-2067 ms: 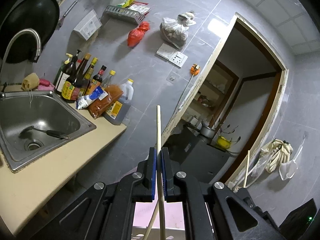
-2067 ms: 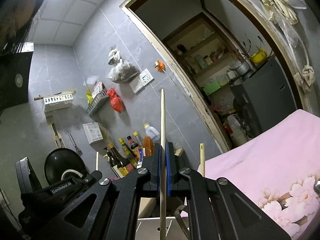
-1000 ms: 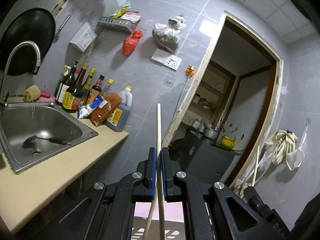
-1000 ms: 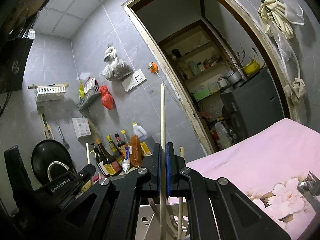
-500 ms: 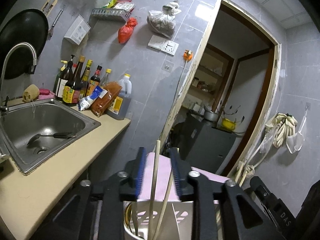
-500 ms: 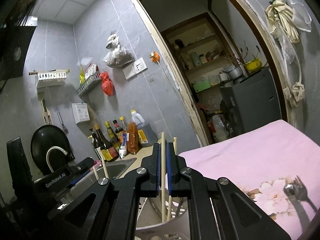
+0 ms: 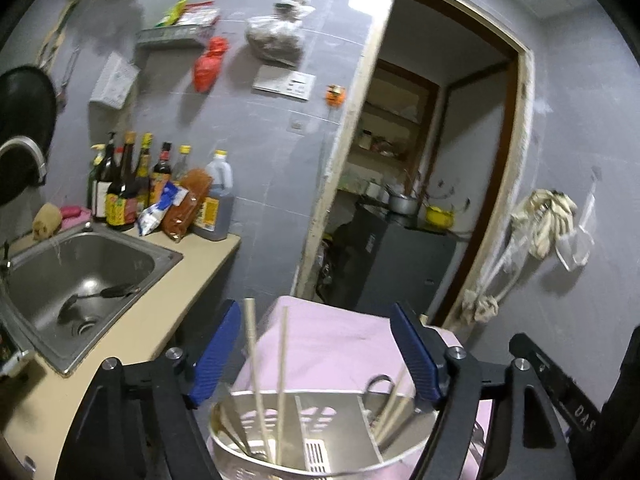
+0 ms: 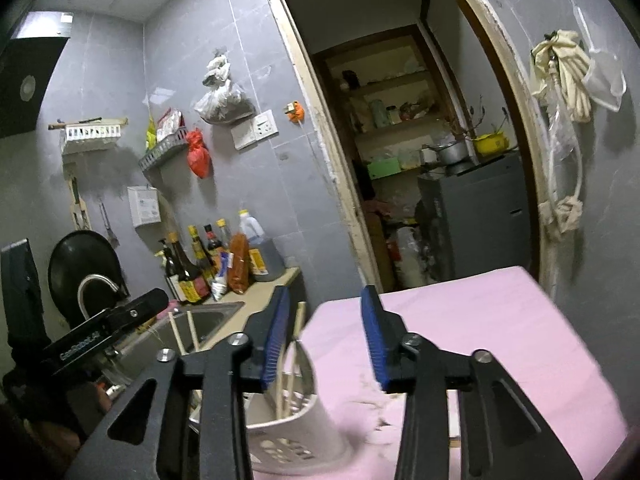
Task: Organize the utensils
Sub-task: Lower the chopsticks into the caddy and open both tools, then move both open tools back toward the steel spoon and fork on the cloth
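Chopsticks (image 7: 281, 376) stand in the white holder (image 7: 320, 446) below me. My left tongs (image 7: 316, 356) and right tongs (image 8: 325, 338) gape wide, holding nothing.

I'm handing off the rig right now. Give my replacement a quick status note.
Left tool: open, empty, above the white utensil holder.
Right tool: open, empty, over the same holder on the pink cloth.
Done: chopsticks stand in the holder's compartments, free of both tools.
Left: no loose utensils in view; a ladle-like utensil lies in the sink.
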`<state>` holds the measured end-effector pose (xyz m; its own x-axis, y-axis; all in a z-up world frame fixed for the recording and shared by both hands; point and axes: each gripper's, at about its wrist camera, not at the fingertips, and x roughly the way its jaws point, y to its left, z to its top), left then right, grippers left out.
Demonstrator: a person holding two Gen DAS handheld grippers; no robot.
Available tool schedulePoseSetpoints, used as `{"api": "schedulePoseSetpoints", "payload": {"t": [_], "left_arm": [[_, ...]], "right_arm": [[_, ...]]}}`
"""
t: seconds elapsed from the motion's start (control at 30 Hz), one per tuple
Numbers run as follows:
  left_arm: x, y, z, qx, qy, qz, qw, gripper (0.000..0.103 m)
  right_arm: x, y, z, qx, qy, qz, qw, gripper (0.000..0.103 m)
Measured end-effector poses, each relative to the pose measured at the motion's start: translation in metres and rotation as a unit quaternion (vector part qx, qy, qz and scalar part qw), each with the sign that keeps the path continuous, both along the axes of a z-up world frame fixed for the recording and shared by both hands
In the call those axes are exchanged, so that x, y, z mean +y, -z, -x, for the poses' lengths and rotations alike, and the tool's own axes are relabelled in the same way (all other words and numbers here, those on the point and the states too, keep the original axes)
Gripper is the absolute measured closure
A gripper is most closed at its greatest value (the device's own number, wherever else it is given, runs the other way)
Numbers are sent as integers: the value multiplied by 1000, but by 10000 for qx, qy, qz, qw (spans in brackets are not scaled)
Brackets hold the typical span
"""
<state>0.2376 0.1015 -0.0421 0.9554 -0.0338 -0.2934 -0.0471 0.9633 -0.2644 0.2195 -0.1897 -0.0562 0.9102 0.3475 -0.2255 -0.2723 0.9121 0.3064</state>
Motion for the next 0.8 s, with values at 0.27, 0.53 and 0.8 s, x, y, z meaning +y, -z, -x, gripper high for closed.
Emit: {"api": "schedulePoseSetpoints", "payload": {"t": [0.27, 0.53, 0.8], "left_arm": [[-44, -10, 6, 211, 493, -314, 9981, 4], [-94, -12, 13, 185, 572, -340, 9976, 2], [-148, -5, 15, 257, 719, -478, 9959, 1]], "right_arm": [[-55, -19, 14, 21, 352, 372, 9987, 36], [-110, -35, 23, -71, 650, 784, 9948, 20], [-163, -26, 19, 152, 715, 943, 9929, 15]]}}
